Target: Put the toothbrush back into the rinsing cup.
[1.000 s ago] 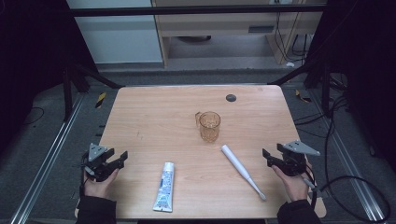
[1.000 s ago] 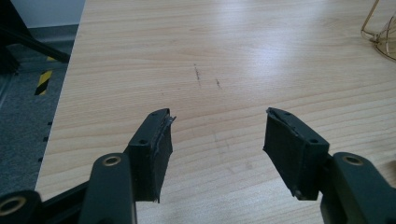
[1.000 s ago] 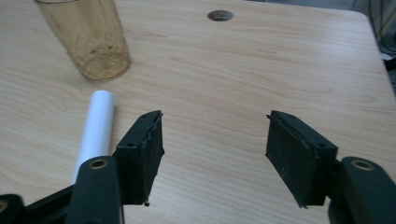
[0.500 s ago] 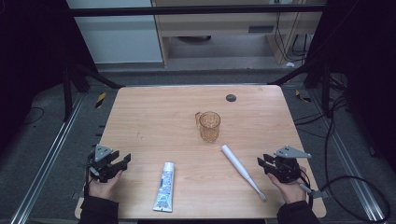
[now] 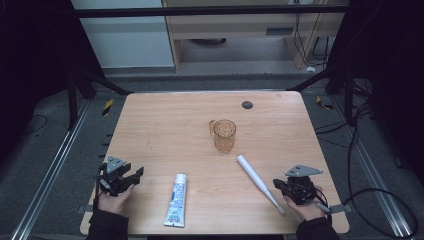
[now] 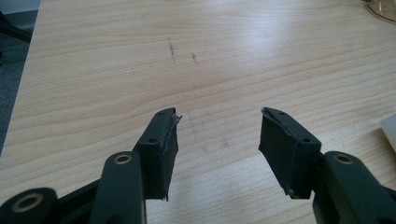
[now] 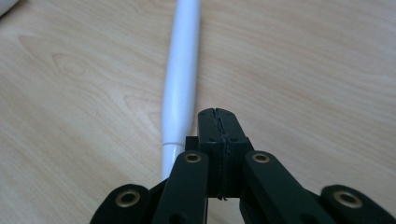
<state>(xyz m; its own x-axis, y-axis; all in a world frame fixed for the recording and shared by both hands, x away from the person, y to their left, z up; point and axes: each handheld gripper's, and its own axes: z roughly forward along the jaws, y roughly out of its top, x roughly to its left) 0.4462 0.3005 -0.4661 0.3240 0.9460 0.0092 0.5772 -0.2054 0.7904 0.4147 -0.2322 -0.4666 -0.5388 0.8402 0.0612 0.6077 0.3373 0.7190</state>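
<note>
- Narrow tip of the long white plastic toothbrush handle [image 7: 181, 79] disappears under the right gripper [image 7: 218, 113] in the right gripper view; its jaws press flat together, empty, just beside the handle.
- High view shows the handle [image 5: 257, 181] lying diagonally on the pale wooden table [image 5: 170, 125], near the amber glass mug [image 5: 224, 134] and white toothpaste tube [image 5: 175, 200].
- Left gripper [image 6: 218, 133] has jaws wide apart over bare wood; the mug's base is cut off at that view's corner.
</note>
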